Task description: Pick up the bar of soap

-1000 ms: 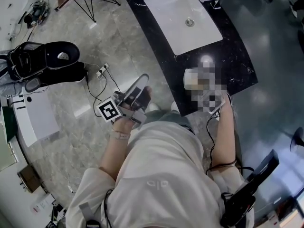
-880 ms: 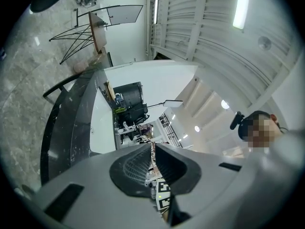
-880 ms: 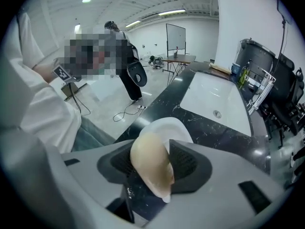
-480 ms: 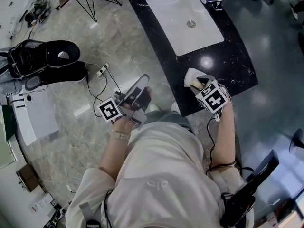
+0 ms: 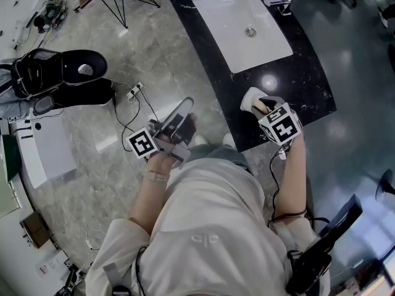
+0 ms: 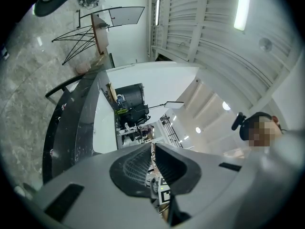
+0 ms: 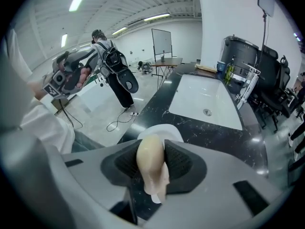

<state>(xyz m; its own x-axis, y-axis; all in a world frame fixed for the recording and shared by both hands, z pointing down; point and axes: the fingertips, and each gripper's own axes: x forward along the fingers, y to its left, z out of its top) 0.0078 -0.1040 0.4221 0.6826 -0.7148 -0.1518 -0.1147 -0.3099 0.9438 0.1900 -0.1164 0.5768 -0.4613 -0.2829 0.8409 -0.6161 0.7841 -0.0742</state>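
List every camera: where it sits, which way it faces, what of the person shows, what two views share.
Head view: on the head, steeply down at floor and counter; torso, arms, left gripper, right gripper.
Left gripper view: on the left gripper, looking along the counter; its shut fingers show.
Right gripper view: on the right gripper, angled down at the counter; fingers, just closed further, pinch the bar of soap.
Shared: sink, head and right gripper views.

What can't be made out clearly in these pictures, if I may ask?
- Soap underside: right gripper view, hidden between the right hand-held gripper's jaws, which have just been closing on it.
- Dish: same view, mostly behind the soap; contact unclear.
- Soap in head view: mostly under that gripper.
- Small items past the sink: right gripper view, too small.
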